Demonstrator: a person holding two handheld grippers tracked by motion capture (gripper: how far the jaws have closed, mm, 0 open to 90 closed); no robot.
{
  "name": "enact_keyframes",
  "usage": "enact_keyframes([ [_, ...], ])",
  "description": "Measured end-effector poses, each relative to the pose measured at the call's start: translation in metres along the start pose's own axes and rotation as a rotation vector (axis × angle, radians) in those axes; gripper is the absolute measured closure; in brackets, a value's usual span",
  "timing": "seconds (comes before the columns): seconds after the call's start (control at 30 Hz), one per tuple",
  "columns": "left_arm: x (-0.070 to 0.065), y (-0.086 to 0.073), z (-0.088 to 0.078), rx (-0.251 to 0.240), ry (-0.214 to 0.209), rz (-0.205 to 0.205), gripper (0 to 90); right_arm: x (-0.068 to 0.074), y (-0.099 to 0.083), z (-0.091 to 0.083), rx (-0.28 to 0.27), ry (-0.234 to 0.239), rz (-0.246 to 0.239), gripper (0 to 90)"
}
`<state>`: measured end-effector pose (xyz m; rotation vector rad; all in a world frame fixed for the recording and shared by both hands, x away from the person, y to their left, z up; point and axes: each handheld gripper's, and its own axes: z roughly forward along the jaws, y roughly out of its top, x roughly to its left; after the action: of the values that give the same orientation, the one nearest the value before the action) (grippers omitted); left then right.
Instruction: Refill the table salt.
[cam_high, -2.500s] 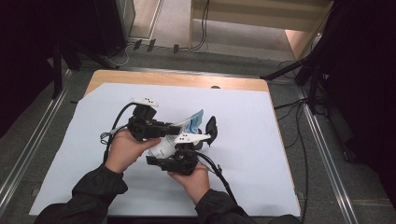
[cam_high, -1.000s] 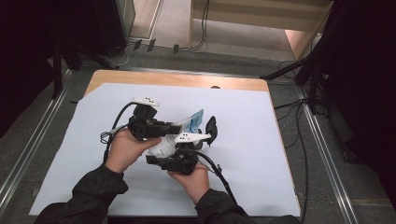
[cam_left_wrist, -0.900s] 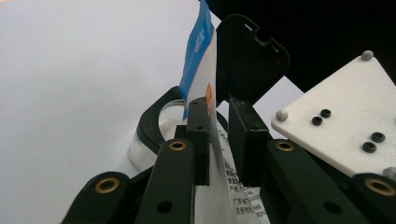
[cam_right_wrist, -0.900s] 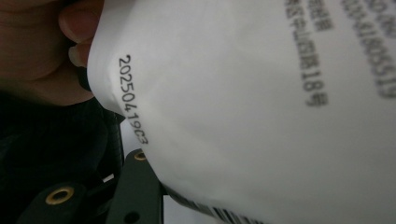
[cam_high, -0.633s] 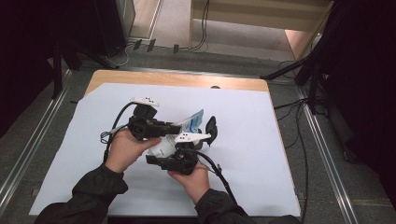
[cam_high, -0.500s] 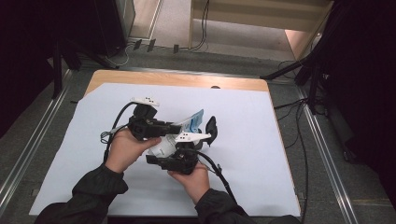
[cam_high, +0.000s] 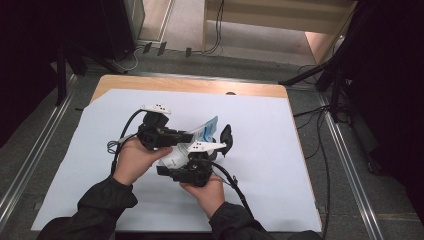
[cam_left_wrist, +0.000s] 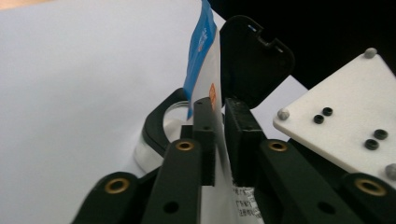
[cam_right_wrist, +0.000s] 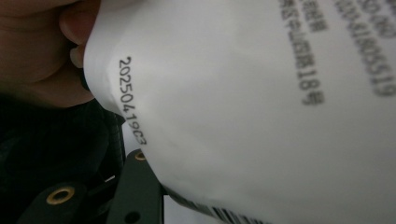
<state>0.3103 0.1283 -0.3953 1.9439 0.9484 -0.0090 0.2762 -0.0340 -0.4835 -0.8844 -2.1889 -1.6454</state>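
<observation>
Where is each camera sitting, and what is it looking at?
High view: sits above the person's side, looks forward and down on the table; both forearms, hands, the left tool and the right tool show.
Left gripper view: rides on the left tool, looks along its black jaws, which pinch the white and blue packet.
Right gripper view: rides on the right tool, looks close at the packet's printed white side; fingers show at left.
Shared: all three show the packet.
</observation>
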Motion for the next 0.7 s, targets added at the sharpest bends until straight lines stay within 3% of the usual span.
enact_keyframes([
  [0.27, -0.0006, 0.0004, -0.0015, 0.010, 0.034, 0.014, 90.0, 0.0007, -0.0006, 0.0010, -0.001, 0.008, 0.005, 59.3],
  [0.7, 0.0007, 0.0006, -0.0024, 0.004, 0.006, -0.001, 88.3, 0.0011, -0.0007, -0.0006, -0.001, 0.000, 0.006, 62.4],
])
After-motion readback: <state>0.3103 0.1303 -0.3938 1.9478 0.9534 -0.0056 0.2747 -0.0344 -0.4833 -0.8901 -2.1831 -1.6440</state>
